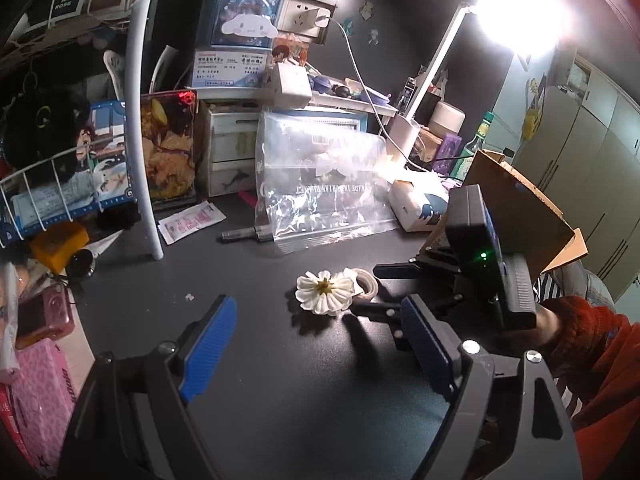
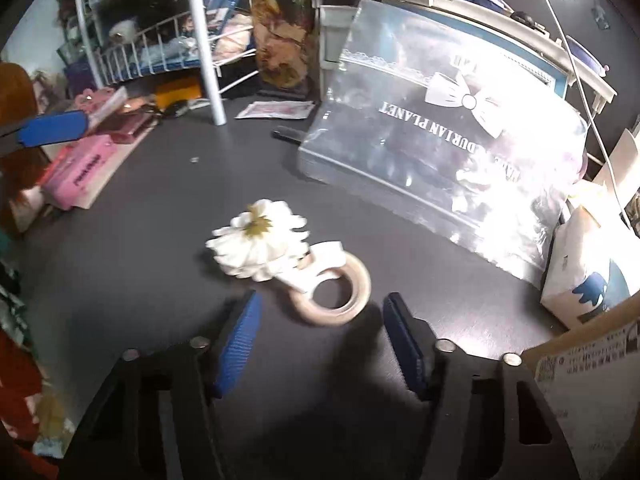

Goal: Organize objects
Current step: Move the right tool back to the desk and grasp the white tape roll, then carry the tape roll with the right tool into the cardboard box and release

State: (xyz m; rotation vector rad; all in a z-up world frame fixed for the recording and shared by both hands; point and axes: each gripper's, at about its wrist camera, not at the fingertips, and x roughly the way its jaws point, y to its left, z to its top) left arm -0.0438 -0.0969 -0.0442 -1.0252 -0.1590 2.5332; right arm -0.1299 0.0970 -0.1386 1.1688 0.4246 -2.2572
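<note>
White flower is lying on the dark desk, touching a roll of tape at its 4 o'clock in the right wrist view. Right tool is sitting spread, empty, its blue fingers flanking the near side of the tape without touching it. Left tool is sitting spread and empty, with the flower at its 12 o'clock. Clear plastic bag is lying beyond at 1 o'clock; tissue pack at 3 o'clock; white pole standing at 11 o'clock.
</note>
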